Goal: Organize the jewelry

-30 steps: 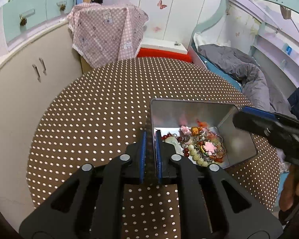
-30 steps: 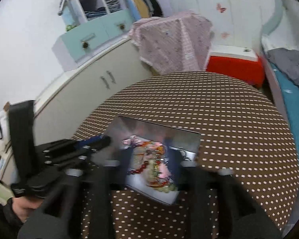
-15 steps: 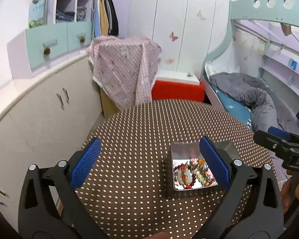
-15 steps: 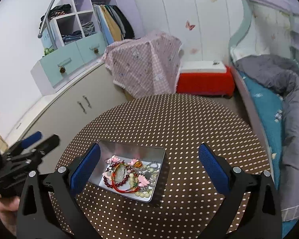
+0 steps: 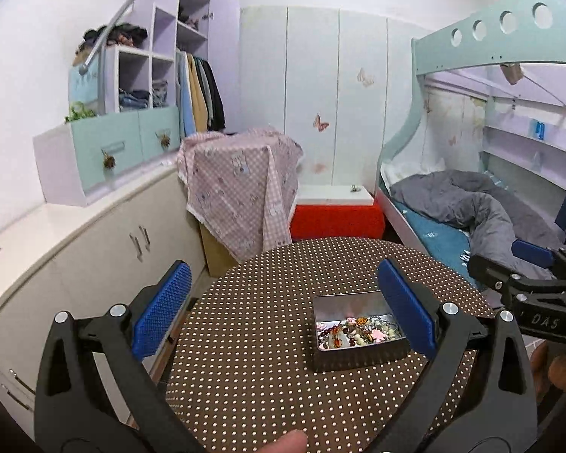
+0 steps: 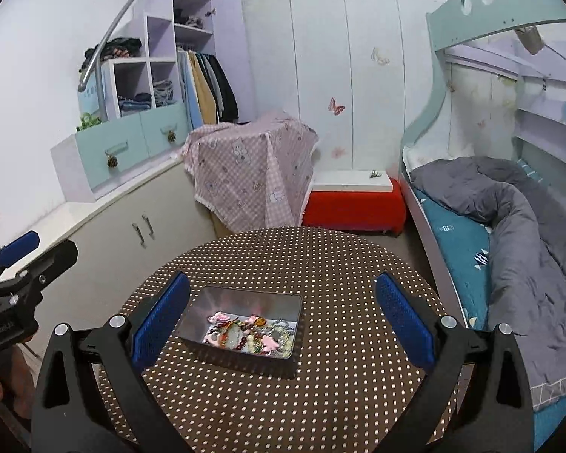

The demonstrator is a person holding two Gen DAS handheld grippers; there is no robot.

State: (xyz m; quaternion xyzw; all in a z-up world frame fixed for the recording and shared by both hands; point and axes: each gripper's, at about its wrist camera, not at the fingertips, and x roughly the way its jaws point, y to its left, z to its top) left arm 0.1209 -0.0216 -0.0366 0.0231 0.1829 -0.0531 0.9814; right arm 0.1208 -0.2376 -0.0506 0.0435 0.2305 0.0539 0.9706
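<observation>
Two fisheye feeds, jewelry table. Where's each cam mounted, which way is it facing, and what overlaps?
Left wrist: rides the left tool, looking forward and slightly down over the dotted table at the metal tin; both blue pads spread wide, a fingertip at the bottom edge, the right tool at right.
Right wrist: rides the right tool, same heading; pads wide apart, the left tool at left.
Shared: table, tin of jewelry, pink checked cloth, red box, bunk bed.

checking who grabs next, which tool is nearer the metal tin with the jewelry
Right, though only slightly. The right tool is raised, with the metal tin low between its open fingers. The left tool is also raised and open, with the tin off to its right side.
</observation>
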